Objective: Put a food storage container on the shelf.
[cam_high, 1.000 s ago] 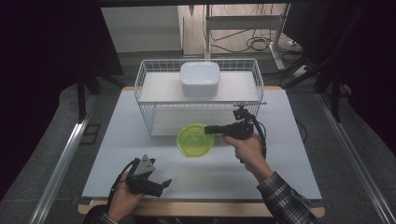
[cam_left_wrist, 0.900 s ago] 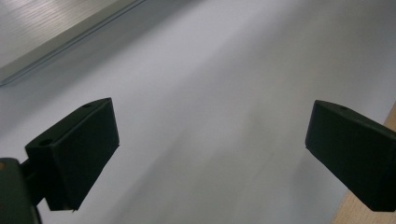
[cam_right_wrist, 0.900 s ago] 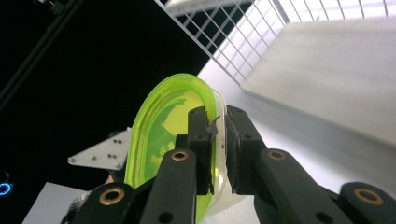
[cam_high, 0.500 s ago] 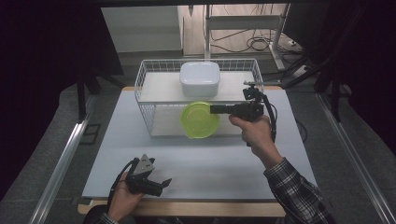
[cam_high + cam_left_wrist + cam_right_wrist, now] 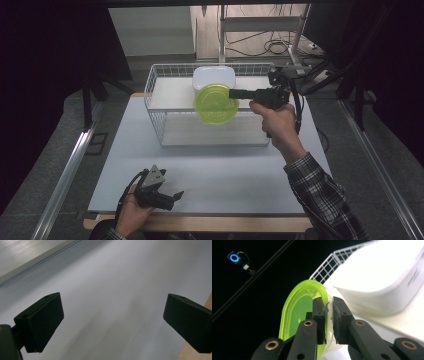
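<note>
A white-topped table (image 5: 210, 165) carries a white wire basket (image 5: 165, 117), apparently standing directly on it.

One green bowl (image 5: 216, 104) is up over one white wire basket (image 5: 170, 112) at the far side. One white container (image 5: 214, 77) sits in that basket. Two grippers are out: the left gripper (image 5: 172, 196) near, the right gripper (image 5: 234, 93) far.

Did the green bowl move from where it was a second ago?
Yes. The green bowl, pinched by the right gripper, went up and away from the person, from the table in front of the wire basket to over it, near the white container.
</note>
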Tool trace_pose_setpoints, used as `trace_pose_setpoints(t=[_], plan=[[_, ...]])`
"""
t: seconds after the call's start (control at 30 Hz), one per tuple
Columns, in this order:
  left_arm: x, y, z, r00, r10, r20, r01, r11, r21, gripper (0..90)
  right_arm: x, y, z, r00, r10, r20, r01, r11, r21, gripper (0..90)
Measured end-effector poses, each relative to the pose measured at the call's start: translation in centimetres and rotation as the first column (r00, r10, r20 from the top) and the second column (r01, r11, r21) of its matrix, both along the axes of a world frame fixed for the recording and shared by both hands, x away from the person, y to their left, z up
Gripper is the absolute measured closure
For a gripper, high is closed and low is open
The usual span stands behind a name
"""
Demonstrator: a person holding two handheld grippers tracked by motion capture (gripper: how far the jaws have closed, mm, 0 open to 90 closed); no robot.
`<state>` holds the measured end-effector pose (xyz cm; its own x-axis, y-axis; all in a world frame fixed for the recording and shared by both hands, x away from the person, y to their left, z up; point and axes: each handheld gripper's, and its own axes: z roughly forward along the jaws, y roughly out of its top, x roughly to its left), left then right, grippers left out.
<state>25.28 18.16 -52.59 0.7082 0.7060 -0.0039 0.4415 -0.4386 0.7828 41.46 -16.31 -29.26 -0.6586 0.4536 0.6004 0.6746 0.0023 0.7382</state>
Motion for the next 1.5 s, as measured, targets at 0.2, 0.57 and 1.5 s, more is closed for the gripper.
trace_pose_setpoints(t=[0.2, 0.57, 1.5], plan=[[0.0, 0.0, 0.0, 1.0000, -0.001, -0.004, 0.001, 1.0000, 0.001, 2.6, 0.8, 0.2, 2.3, 0.9982, -0.051, 0.032, 0.050, 0.9986, 0.018, 81.8], [0.0, 0.0, -0.1, 1.0000, -0.004, -0.007, 0.004, 1.0000, -0.004, 2.6, 3.0, 1.5, 4.1, 0.9836, -0.175, 0.042, 0.174, 0.9839, 0.042, 81.8], [0.0, 0.1, -0.1, 0.9998, -0.015, -0.012, 0.015, 0.9998, -0.014, 2.6, 7.0, 3.5, 2.8, 0.9295, -0.367, -0.034, 0.368, 0.9299, 0.013, 71.7]])
